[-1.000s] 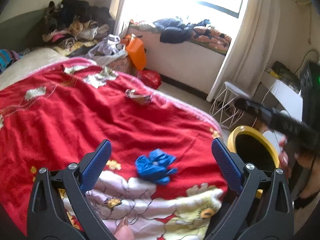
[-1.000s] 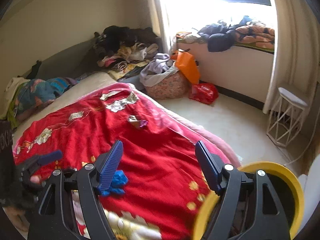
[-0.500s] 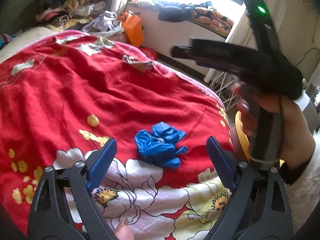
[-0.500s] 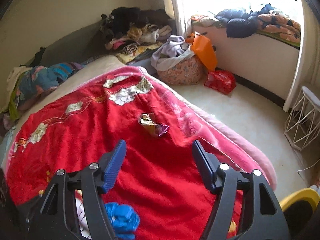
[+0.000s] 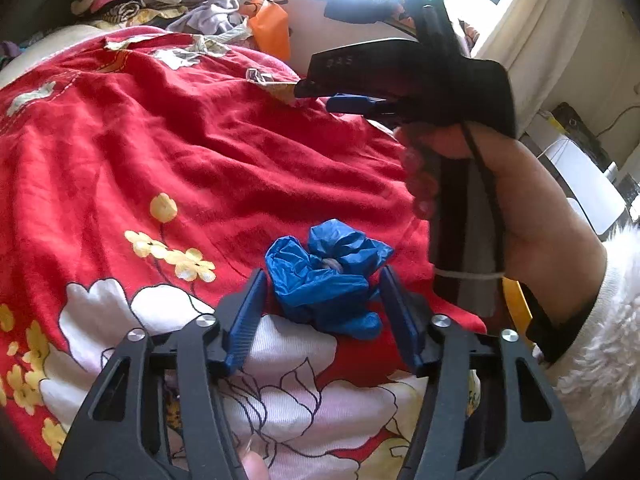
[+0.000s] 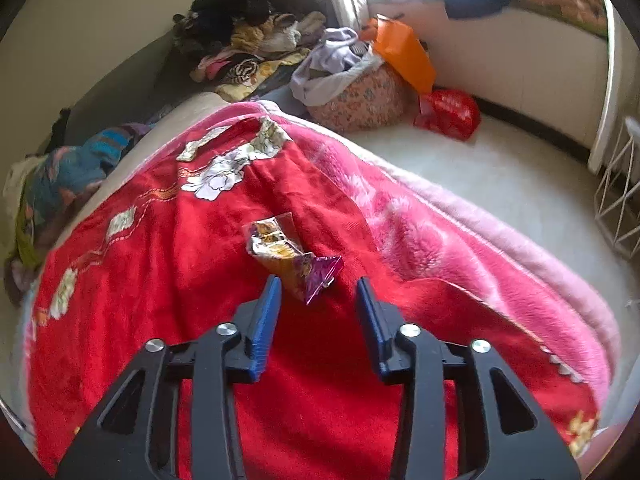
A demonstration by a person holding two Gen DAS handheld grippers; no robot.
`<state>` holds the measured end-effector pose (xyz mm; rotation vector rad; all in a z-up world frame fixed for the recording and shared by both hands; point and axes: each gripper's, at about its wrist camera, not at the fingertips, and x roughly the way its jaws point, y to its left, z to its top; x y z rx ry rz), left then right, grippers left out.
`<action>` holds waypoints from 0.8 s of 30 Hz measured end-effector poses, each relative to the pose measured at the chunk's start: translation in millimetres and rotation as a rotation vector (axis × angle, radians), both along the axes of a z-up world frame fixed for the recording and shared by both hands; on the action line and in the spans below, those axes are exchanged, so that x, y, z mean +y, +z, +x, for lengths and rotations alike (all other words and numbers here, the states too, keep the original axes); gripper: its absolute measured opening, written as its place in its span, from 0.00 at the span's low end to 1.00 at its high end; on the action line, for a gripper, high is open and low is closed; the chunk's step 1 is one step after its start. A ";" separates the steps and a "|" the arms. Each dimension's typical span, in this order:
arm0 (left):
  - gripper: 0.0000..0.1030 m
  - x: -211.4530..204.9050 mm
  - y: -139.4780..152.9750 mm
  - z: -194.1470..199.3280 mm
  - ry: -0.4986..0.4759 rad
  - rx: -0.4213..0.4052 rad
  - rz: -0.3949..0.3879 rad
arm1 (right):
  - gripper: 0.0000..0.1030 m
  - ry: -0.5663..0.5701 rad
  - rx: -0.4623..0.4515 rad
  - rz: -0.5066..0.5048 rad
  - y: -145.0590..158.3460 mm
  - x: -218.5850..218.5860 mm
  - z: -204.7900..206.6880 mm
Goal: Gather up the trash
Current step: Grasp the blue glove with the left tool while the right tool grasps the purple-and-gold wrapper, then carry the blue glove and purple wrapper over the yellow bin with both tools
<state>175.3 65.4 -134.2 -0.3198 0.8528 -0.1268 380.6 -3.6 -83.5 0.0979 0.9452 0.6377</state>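
A crumpled blue glove [image 5: 328, 276] lies on the red flowered blanket [image 5: 160, 140]. My left gripper [image 5: 322, 280] is open, its blue pads on either side of the glove, close to it. A crinkled snack wrapper [image 6: 290, 254] lies further up the blanket; its edge shows in the left wrist view [image 5: 268, 82]. My right gripper [image 6: 318, 290] is open just short of the wrapper, whose near corner sits between the fingertips. The right gripper body [image 5: 404, 76] and the hand holding it fill the right of the left wrist view.
A yellow-rimmed bin [image 5: 518, 304] shows behind the hand at the bed's right. Piled clothes [image 6: 248, 32], a fabric basket [image 6: 356, 92], an orange bag [image 6: 404, 52] and a red bag [image 6: 448, 112] lie by the window. A white wire stool [image 6: 620, 200] stands on the floor.
Both grippers moved forward and down toward the blanket and narrowed. The left now straddles the blue glove; the right has reached the snack wrapper.
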 end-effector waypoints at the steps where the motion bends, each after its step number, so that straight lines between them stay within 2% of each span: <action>1: 0.43 0.1 -0.5 0.2 0.000 0.001 0.000 | 0.26 -0.001 0.006 0.006 -1.2 0.4 0.9; 2: 0.39 0.4 -0.9 0.3 0.001 0.001 0.000 | 0.18 0.002 0.013 0.012 -2.4 1.1 1.5; 3: 0.34 1.0 -1.2 0.2 0.000 0.001 -0.004 | 0.14 0.003 0.010 0.009 -2.4 1.5 0.5; 9: 0.14 0.0 0.9 -1.8 -0.006 -0.011 -0.003 | 0.12 0.003 -0.042 0.051 14.8 -13.2 -16.2; 20: 0.08 -6.7 34.9 -8.5 -0.007 -0.093 -0.011 | 0.12 -0.063 -0.194 0.063 64.0 -82.2 -65.8; 24: 0.08 -11.9 49.5 -9.2 -0.012 -0.126 -0.009 | 0.12 -0.099 -0.206 0.078 73.5 -109.8 -79.5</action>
